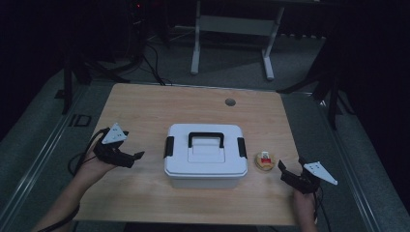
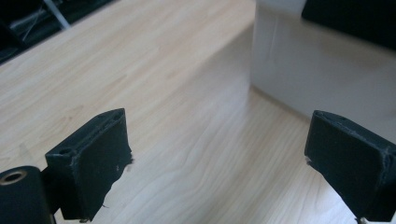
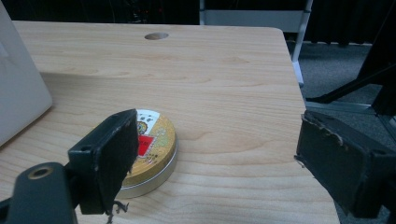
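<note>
High view: a white lidded storage box (image 1: pixel 205 155) with a black carry handle (image 1: pixel 206 138) and black side latches stands at the centre of a light wooden table (image 1: pixel 145 104); a small round tin (image 1: pixel 265 161) with a gold, red and white printed lid lies just right of the box, apart from it. The left gripper (image 1: pixel 138 156), at centre left of the frame, points toward the box's left side without touching it; the right gripper (image 1: pixel 286 172), at lower right, sits just below and right of the tin. Left gripper view: the jaws stand wide apart with nothing between them but bare tabletop; the box's white wall (image 2: pixel 299 65) fills the upper right, ahead of the right-hand jaw. Right gripper view: the jaws are likewise spread wide and hold nothing; the tin (image 3: pixel 152 149) rests flat on the table at lower left, partly hidden behind the left-hand jaw rather than centred in the gap, and the box's edge (image 3: pixel 18 88) shows at far left. A round cable hole (image 3: pixel 156 36) marks the table's far side.
</note>
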A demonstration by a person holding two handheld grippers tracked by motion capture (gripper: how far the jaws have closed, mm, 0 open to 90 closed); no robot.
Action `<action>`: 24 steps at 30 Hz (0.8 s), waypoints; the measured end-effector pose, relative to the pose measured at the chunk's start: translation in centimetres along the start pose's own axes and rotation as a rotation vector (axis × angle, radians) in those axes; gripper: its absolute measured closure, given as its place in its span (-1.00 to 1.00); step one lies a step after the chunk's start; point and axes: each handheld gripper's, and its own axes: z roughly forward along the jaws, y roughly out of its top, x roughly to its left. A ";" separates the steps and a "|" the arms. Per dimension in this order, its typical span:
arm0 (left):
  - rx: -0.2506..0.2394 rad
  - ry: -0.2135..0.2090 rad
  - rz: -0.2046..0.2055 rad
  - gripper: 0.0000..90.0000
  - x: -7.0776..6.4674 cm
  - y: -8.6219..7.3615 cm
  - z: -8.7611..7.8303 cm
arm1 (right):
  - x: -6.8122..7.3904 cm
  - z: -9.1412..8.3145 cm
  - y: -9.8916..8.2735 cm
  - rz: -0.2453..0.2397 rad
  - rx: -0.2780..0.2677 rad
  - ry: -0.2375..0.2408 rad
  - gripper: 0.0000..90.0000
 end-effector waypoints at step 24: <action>0.394 -0.147 0.221 -0.87 0.5 1.3 1.1 | 0.0 0.0 0.0 0.003 -0.001 0.004 -0.72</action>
